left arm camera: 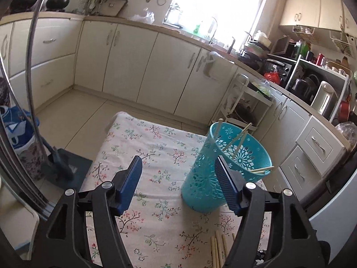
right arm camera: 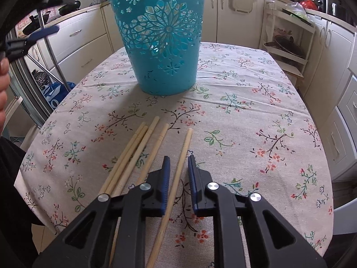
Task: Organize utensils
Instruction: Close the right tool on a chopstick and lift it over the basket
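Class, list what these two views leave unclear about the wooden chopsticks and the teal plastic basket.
- Right wrist view: teal plastic basket rim cut by the top edge; contents hidden.
- Right wrist view: wooden chopsticks near ends hidden under the right gripper.
- Left wrist view: table chopsticks cut by the bottom edge.

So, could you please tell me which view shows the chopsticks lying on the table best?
The right wrist view: five chopsticks lie in plain sight on the tablecloth, one between the right gripper's fingers. The left wrist view catches only a few tips at its bottom edge, partly hidden by the left gripper.
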### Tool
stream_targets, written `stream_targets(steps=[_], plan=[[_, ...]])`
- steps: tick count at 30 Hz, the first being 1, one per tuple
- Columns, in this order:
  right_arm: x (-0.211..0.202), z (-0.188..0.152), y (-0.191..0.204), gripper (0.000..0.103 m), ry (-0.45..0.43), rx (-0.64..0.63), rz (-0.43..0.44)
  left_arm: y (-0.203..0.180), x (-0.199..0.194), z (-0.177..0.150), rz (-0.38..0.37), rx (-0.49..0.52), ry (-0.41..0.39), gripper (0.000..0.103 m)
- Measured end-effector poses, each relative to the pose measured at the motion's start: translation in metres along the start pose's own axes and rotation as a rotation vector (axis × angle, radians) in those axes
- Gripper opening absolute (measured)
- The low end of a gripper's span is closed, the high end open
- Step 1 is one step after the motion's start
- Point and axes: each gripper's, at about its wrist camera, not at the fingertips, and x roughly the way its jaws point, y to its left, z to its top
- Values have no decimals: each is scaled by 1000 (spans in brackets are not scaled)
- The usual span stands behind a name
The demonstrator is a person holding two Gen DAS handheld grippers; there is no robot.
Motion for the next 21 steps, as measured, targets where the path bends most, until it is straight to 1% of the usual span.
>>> stream_targets(steps=[2, 4, 7, 12, 16, 21], plan=[[-1, 0, -7, 6, 4, 43, 11, 8, 1, -2, 19, -8, 5, 64], [-4, -1, -12, 6, 5, 71, 7, 10, 1, -2, 26, -14, 10, 64], [-13, 1, -17, 6, -6, 132, 27, 12, 1, -1, 25, -27, 11, 64], [-49, 12, -11, 6, -95, 145, 80, 13, 4, 3, 17, -45, 20, 65], [-77, 29, -9, 6, -162, 176, 138, 18, 6, 4, 22, -70, 27, 65], [-112, 66, -2, 6, -275, 176, 201, 20, 6, 3, 31, -76, 22, 65]])
